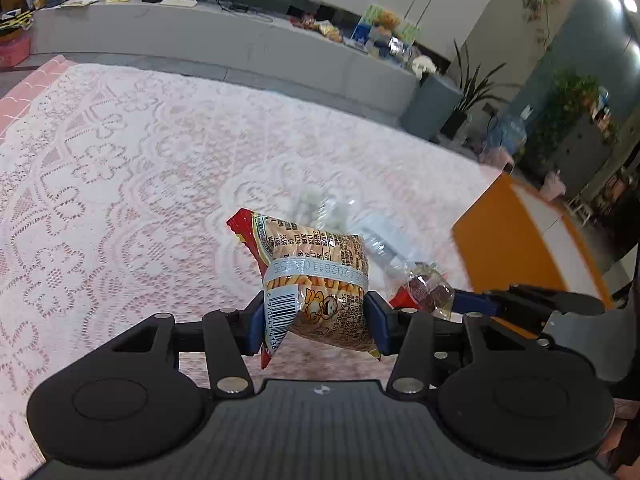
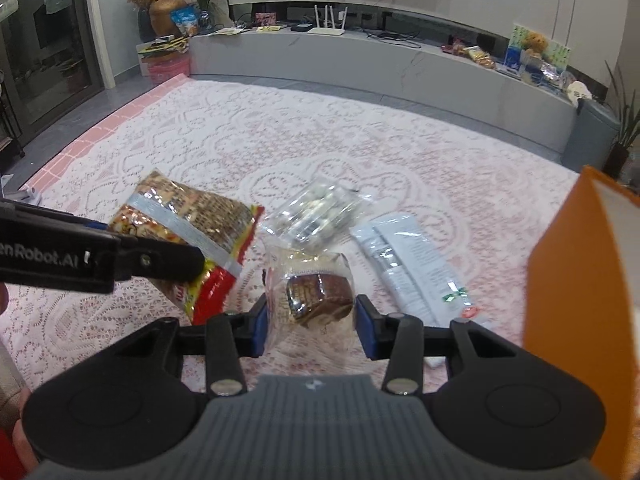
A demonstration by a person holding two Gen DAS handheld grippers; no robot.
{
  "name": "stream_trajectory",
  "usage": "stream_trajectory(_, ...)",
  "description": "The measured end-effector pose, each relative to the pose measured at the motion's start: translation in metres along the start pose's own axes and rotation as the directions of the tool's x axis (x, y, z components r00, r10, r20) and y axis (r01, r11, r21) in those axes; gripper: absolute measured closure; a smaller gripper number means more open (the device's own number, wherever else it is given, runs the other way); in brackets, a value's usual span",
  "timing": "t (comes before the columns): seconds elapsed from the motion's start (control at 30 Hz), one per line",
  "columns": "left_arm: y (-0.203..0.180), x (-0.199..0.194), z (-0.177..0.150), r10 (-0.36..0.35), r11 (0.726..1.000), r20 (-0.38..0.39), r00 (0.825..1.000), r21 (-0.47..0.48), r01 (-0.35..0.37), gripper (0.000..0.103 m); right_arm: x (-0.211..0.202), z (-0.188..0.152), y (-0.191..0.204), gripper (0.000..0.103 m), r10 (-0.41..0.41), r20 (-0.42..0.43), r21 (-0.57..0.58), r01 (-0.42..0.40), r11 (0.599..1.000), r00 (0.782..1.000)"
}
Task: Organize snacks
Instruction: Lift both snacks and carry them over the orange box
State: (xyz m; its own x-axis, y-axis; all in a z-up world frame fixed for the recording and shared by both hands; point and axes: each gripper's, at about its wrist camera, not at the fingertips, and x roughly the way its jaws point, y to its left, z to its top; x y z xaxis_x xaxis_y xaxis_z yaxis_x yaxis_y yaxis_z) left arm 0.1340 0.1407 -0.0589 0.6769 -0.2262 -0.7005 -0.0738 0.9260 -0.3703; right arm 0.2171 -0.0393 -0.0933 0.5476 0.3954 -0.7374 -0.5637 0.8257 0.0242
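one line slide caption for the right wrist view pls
Right gripper holds a clear-wrapped brown cake above the lace cloth; left gripper grips a red snack bag.

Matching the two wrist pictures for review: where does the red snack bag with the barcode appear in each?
Left wrist: red snack bag at lower centre, clamped in the left tool.
Right wrist: the bag at left of centre, held off the lace cloth by the left tool.
Shared landmark: orange box at the right edge of both.
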Motion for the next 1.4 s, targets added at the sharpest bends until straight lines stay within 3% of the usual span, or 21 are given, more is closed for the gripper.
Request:
stream_trajectory(0.43,-0.079,-0.021,0.015,-0.096,0.99,0.025,0.995,0.108,0.093,0.046,-0.073,0.004,-0.047,0.061,-0.084,0.02,0.023,0.083,0.996,0.996)
stream_trajectory(0.83,-0.183,0.007,0.01,-0.191,0.931,-0.039,0.981,0.309,0.194,0.046,-0.131,-0.016,-0.116,0.061,-0.229,-0.003,-0.039,0.229,0.973,0.973)
stream_trajectory(1.13,-0.239,0.045,0.006,-0.186,0.884,-0.081,0.979,0.422,0.202,0.047,-0.125,-0.038,-0.16,0.061,-0.279,-0.089,-0.101,0.27,0.957,0.956)
stream_trajectory(1.4,-0.264,0.08,0.008,-0.136,0.852,-0.096,0.986,0.497,0.165,0.047,-0.101,-0.042,-0.189,0.061,-0.291,-0.136,-0.108,0.277,0.955,0.947)
